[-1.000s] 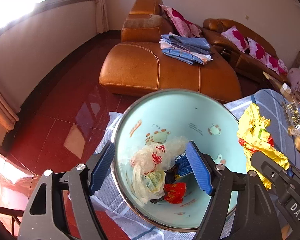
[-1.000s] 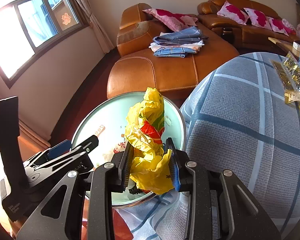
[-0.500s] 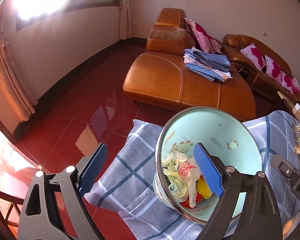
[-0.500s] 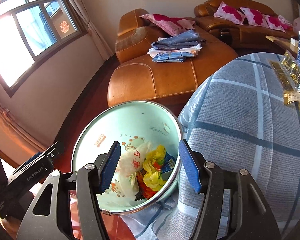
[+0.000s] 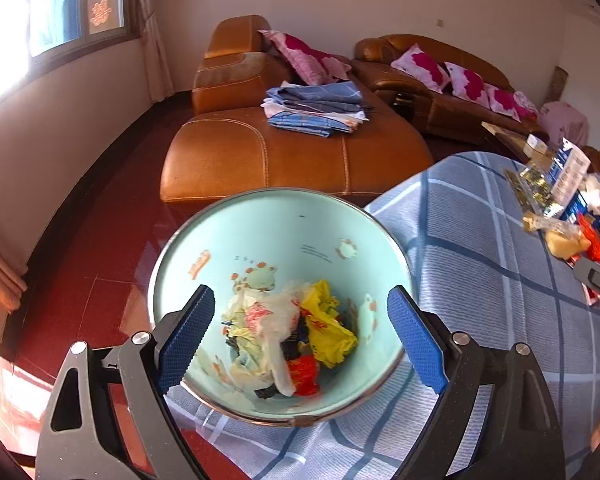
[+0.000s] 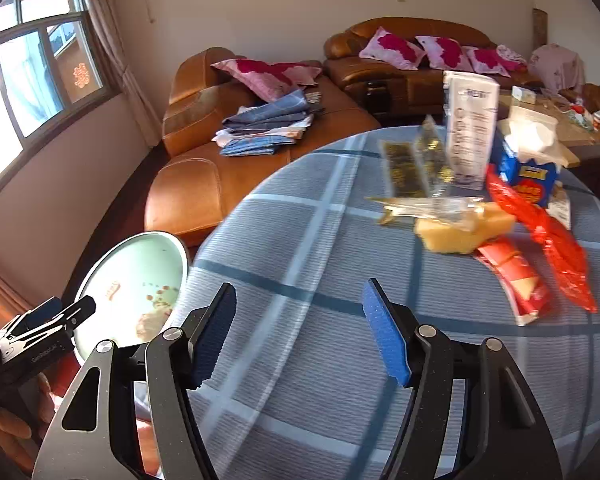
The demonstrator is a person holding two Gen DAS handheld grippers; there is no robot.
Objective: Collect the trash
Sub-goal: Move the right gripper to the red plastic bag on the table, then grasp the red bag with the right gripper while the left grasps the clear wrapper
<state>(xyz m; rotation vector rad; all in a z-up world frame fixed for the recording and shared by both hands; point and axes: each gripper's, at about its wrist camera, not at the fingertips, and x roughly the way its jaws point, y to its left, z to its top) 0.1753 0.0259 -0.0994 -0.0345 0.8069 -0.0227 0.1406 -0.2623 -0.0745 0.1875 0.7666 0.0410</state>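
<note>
While the left gripper (image 5: 300, 336) gapes wide over the trash-filled bin (image 5: 260, 224), it holds nothing. Right gripper (image 6: 298, 330) hangs open, empty, above the tablecloth (image 6: 320, 248).

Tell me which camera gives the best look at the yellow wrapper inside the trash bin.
The left wrist view. It looks straight down into the trash bin, so the yellow wrapper shows clearly among the other trash at the bottom. The right wrist view catches only part of the bin's rim and inner wall at its left edge; the wrapper is out of sight there.
</note>
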